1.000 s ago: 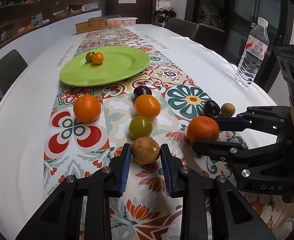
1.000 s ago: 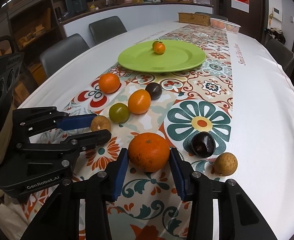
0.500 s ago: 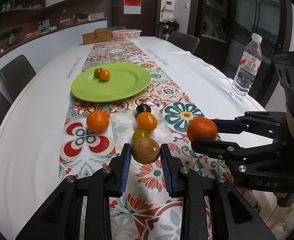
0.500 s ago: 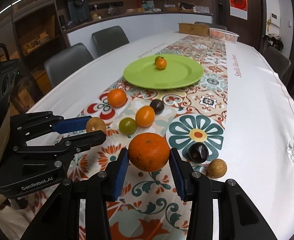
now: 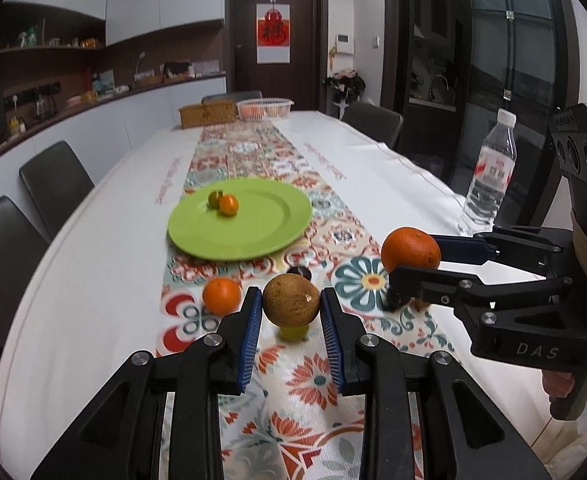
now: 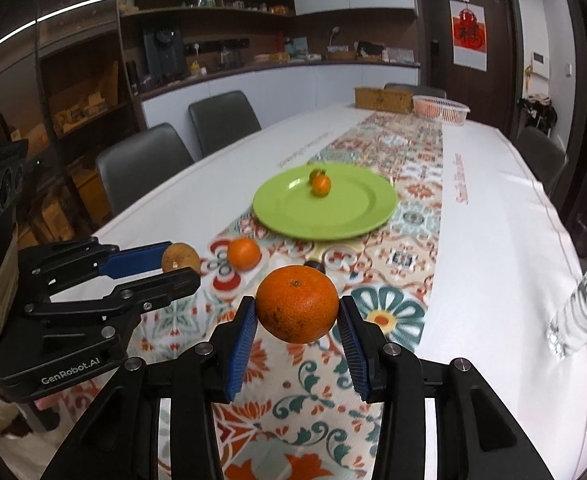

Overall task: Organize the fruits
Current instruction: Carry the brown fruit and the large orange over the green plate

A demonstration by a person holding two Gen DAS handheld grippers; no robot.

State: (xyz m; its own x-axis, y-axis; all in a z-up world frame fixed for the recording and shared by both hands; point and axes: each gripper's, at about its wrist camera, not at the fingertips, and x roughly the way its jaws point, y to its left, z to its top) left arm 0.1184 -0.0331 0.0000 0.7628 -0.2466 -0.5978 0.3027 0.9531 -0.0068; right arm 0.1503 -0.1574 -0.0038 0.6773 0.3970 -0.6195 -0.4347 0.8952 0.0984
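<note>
My left gripper (image 5: 291, 302) is shut on a round brown fruit (image 5: 290, 299) and holds it above the table; it also shows in the right wrist view (image 6: 180, 257). My right gripper (image 6: 297, 314) is shut on a large orange (image 6: 297, 303), lifted off the table; the orange shows in the left wrist view (image 5: 410, 249). A green plate (image 5: 269, 232) lies ahead on the patterned runner with a small orange fruit (image 5: 228, 204) and a small green fruit (image 5: 214, 199) on it. Another orange (image 5: 221, 295) lies on the runner. A dark fruit (image 5: 298, 271) and a yellow-green fruit (image 5: 293, 333) are partly hidden behind the brown fruit.
A clear water bottle (image 5: 489, 176) stands at the right side of the table. A wooden box (image 5: 207, 114) and a white basket (image 5: 264, 108) stand at the far end. Dark chairs (image 5: 55, 182) line the table's sides.
Both grippers have lifted their fruits up off the table and tilted upward, so the plate and room now sit lower and farther in view.
</note>
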